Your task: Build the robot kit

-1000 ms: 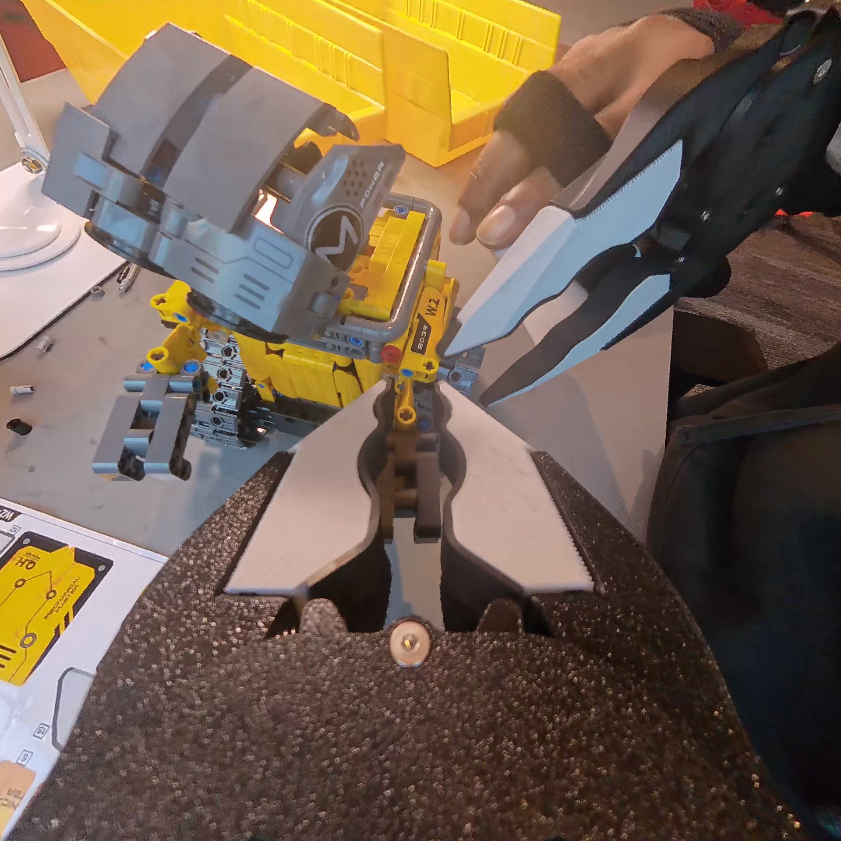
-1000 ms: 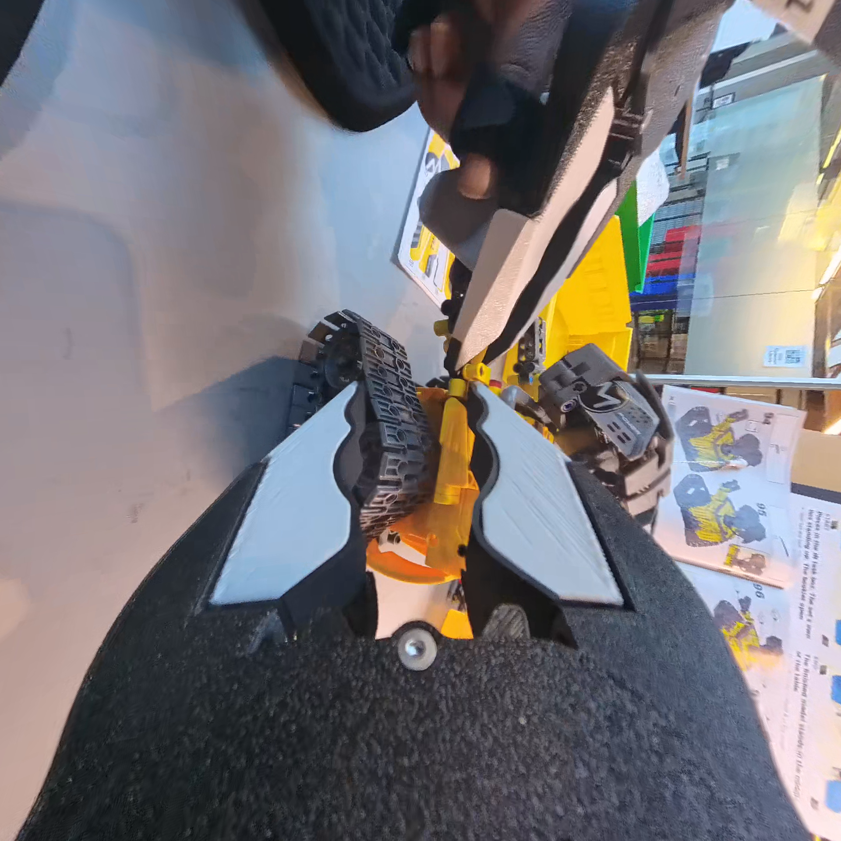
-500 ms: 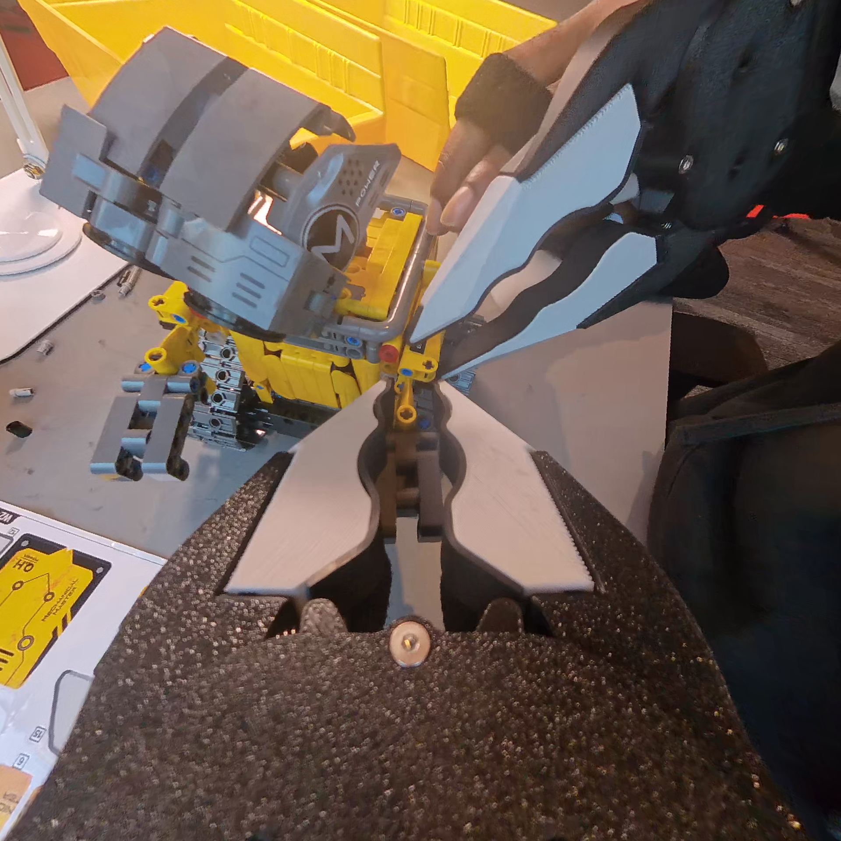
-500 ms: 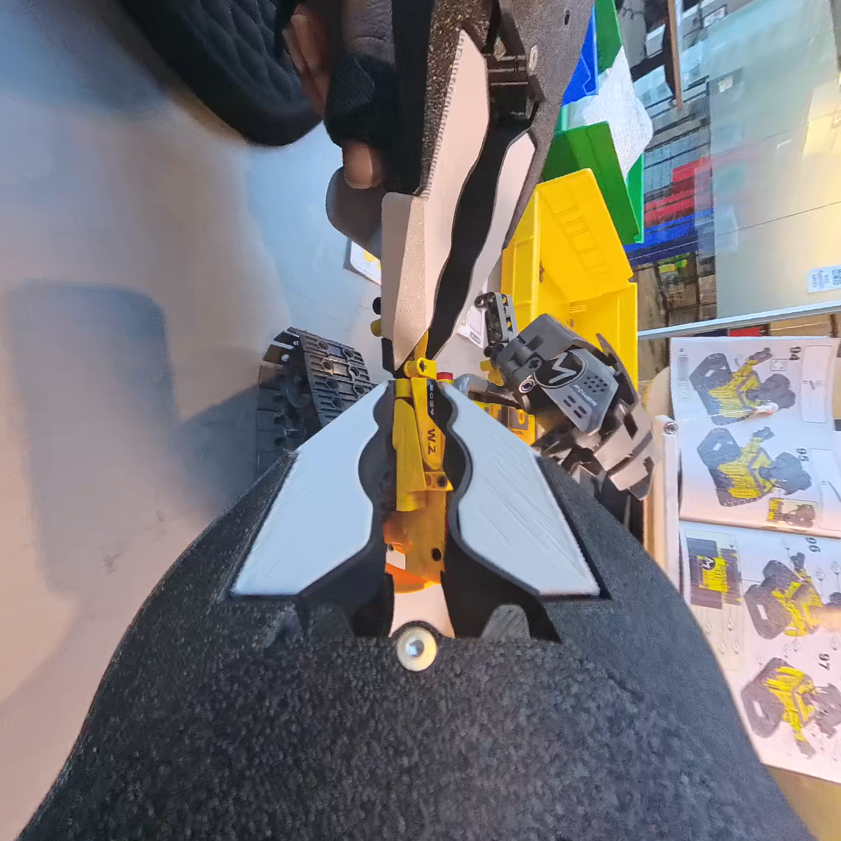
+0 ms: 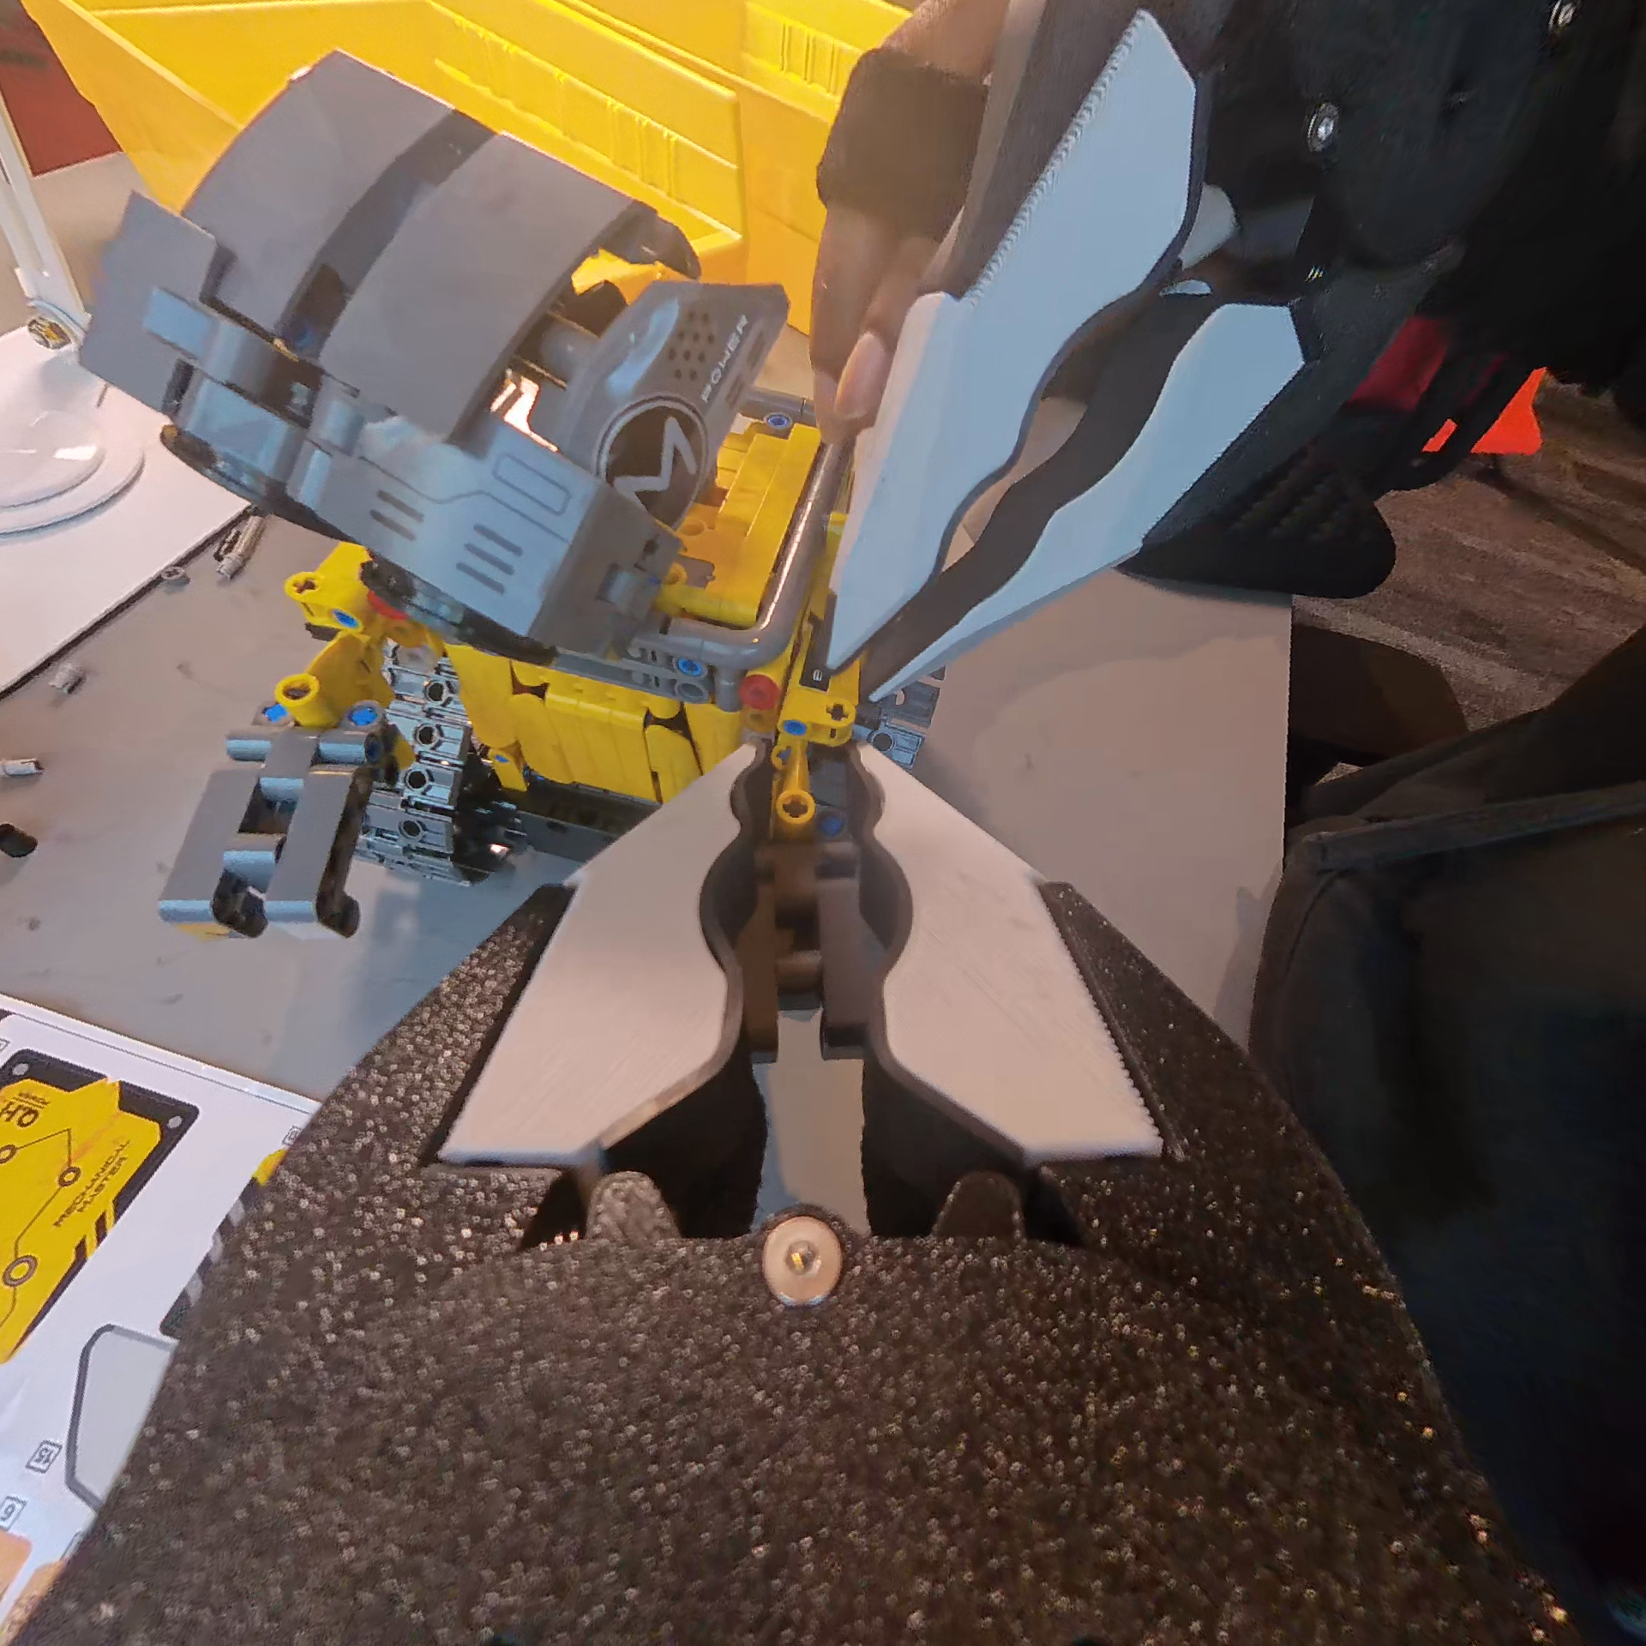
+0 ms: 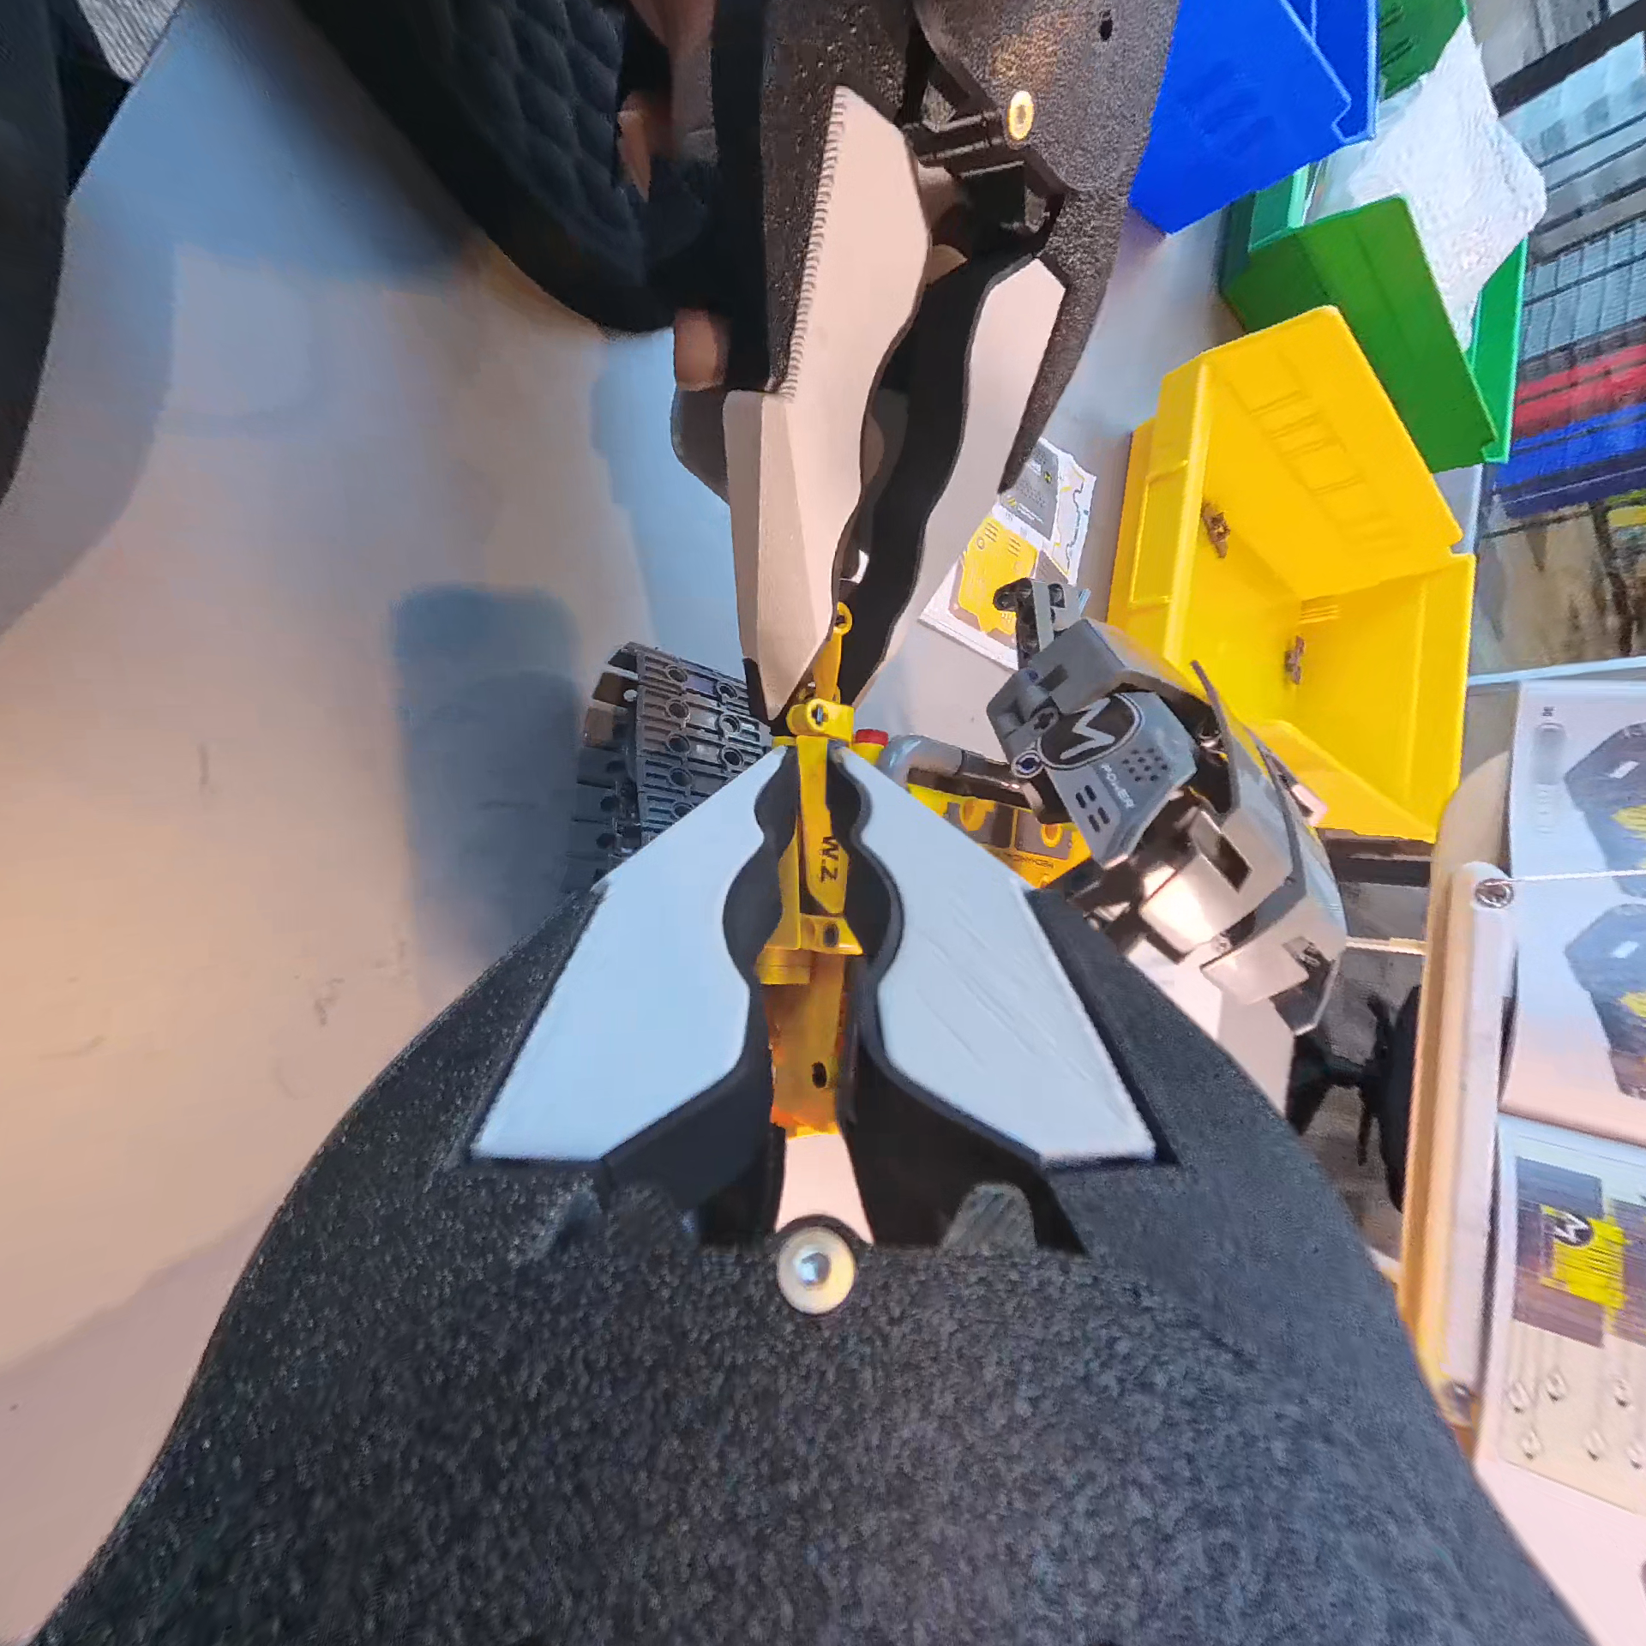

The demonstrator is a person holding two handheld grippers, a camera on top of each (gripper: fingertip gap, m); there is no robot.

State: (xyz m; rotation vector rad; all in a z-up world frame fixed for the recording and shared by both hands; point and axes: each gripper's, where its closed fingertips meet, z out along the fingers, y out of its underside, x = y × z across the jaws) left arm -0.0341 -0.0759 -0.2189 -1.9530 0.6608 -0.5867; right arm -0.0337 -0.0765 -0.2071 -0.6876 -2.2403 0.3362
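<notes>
The yellow-and-grey brick-built tracked robot model [image 5: 570, 570] is partly hidden behind the left gripper [image 5: 806, 757], whose closed fingers cover its rear arm. Yellow plastic storage bins [image 5: 570, 80] run off the top edge. The printed instruction booklet [image 6: 1576, 1113] is blurred.

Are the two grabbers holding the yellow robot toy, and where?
Yes. The left gripper pinches the toy robot by its yellow arm; the right gripper clamps its yellow side panel.

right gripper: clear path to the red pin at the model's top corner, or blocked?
Probably clear. The right gripper sits closed on the yellow side panel, beside the red pin. Nothing lies between them; the left gripper grips lower.
</notes>
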